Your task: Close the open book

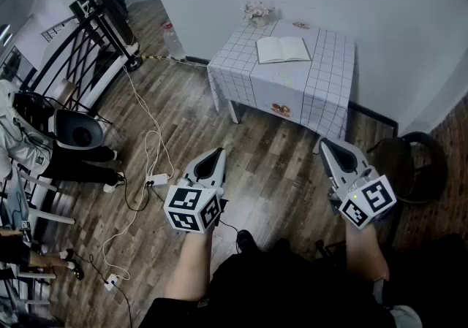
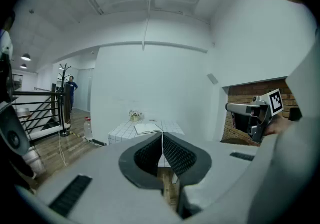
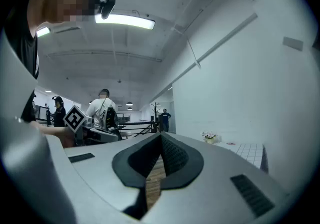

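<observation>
The grey left gripper and the grey right gripper hang over the wooden floor, jaws pressed together on nothing. Well beyond them, the open white-paged book lies flat on the far table, which is draped in white checked cloth.

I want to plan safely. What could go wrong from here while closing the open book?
1. The white cable lies on the floor, left of the path to the book; a step aside could catch it.
2. The flowers stand near the book's far left corner; a flipped cover might knock them.
3. The left gripper and the right gripper have shut jaws; pushing pages could drag the tablecloth.
</observation>
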The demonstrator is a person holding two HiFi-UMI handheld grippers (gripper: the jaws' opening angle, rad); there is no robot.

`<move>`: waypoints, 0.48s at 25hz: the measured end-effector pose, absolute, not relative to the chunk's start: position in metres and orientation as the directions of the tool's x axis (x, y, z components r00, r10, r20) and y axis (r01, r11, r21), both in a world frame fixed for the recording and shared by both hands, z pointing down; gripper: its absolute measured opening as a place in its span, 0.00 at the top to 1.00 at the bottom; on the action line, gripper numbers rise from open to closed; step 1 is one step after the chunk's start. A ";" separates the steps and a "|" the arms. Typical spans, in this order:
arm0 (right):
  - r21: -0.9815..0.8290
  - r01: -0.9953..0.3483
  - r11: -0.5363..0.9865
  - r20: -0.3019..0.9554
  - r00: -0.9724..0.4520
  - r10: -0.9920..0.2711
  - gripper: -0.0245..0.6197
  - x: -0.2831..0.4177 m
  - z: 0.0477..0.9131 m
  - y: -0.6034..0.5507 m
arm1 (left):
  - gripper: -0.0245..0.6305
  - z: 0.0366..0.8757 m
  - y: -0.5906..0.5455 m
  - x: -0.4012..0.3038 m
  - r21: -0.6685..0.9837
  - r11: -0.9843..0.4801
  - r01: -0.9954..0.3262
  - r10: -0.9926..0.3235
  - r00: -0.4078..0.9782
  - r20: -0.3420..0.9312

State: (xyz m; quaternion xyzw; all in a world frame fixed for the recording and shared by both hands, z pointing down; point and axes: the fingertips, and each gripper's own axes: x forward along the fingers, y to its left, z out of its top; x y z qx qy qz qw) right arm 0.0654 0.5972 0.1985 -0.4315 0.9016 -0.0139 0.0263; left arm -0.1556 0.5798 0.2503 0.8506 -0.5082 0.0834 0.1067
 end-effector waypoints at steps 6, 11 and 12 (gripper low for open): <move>-0.032 -0.781 0.624 -0.025 -0.624 -0.781 0.96 0.068 0.196 0.602 | 0.94 0.247 0.582 -0.149 0.098 -0.471 -0.877 -0.841 0.480 0.249; -0.031 -0.792 0.610 -0.020 -0.610 -0.792 0.96 0.083 0.201 0.612 | 0.94 0.250 0.584 -0.137 0.106 -0.486 -0.868 -0.831 0.496 0.251; -0.030 -0.796 0.604 -0.017 -0.604 -0.797 0.96 0.087 0.203 0.615 | 0.94 0.252 0.586 -0.134 0.108 -0.487 -0.867 -0.830 0.498 0.252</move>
